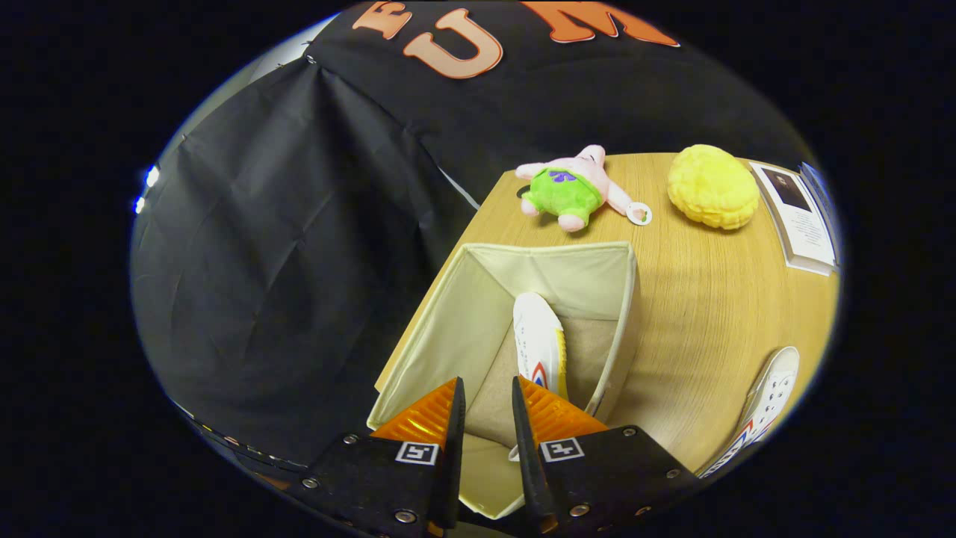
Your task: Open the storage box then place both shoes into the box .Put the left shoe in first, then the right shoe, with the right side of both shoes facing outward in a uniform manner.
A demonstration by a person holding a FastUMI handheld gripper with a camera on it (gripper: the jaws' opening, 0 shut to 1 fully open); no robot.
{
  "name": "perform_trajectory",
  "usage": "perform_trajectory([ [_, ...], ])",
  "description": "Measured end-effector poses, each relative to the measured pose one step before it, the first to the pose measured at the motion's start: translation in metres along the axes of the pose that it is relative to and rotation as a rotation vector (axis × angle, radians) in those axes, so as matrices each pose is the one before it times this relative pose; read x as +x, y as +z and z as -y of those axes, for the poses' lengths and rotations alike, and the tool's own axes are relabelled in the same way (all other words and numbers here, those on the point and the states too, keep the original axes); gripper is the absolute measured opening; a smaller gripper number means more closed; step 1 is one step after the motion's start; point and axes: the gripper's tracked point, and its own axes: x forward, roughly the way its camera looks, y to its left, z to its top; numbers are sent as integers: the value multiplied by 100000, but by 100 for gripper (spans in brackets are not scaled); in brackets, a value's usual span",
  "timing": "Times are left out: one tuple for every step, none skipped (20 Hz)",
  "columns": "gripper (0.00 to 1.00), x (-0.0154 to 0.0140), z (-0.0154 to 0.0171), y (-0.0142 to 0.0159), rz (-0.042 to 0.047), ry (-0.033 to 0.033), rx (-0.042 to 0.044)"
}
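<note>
Above the open storage box (567, 284), the claw (487, 403) hangs with its two fingers a narrow gap apart, nothing between them, only the box floor showing through the gap. On the wooden table (694, 329) the box stands at the table's near-left corner, a pale fabric bin with its top open and its walls upright. Inside it lies one white shoe (539, 344), set lengthwise along the box's right wall, just ahead of the right finger, whose tip overlaps its near end; whether the finger touches the shoe I cannot tell. A second white shoe (769, 396) with laces lies on the table to the right of the box, well apart from it and from the fingers. Beyond the box, near the table's far edge, rests a plush toy (571, 187), pink with green shorts, a small round tag beside it. To the toy's right sits a yellow bumpy cushion-like thing (712, 187), and further right a leaflet (803, 217) lies flat at the table's edge. Black cloth (284, 246) hangs behind and to the left of the table
</note>
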Motion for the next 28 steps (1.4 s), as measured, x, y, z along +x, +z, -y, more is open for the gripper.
perform_trajectory([
  [37, -900, 488, 525, 1939, -610, 925],
  [41, -695, 594, 479, 2371, -790, 678],
  [44, -828, 698, 584, 2475, -1359, 477],
  [50, -785, 872, 358, 2611, -1449, 308],
  [56, -791, 1138, 437, 2572, -2248, 77],
  [65, -907, 1474, 206, 2582, -3215, 417],
  [70, -774, 1614, -39, 1902, -3816, 413],
  [79, -698, 1987, -157, 1472, -4373, 1115],
  [83, -785, 2043, -352, 802, -5059, 954],
  [87, -623, 2283, -475, 1066, -5376, 425],
  [89, -436, 1988, -642, 304, -4670, -44],
  [91, -487, 2021, -800, -481, -4165, 120],
  [91, -85, 1806, -1012, -772, -3554, 382],
  [92, -129, 1756, -838, -591, -3604, 674],
  [92, -109, 1691, -634, -585, -3205, 630],
  [93, -37, 1631, -689, -855, -3309, 601],
  [93, -89, 1469, -807, -1128, -2581, 661],
  [93, 94, 1245, -680, -823, -2112, 646],
  [93, 66, 1279, -690, -1153, -2003, 700],
  [93, 90, 1196, -441, -420, -1774, 626],
  [93, 263, 1091, -671, -806, -1657, 445],
  [93, 348, 767, -739, -1169, -639, 453],
  [93, 493, 686, -800, -1387, -524, 494],
  [92, 634, 561, -693, -1824, -343, 566],
  [91, 624, 423, -749, -1767, 19, 480],
  [88, 604, 392, -330, -723, -612, 466],
  [87, 708, 507, -147, 175, -1030, -98],
  [82, 575, 311, -202, -339, -575, -418],
])
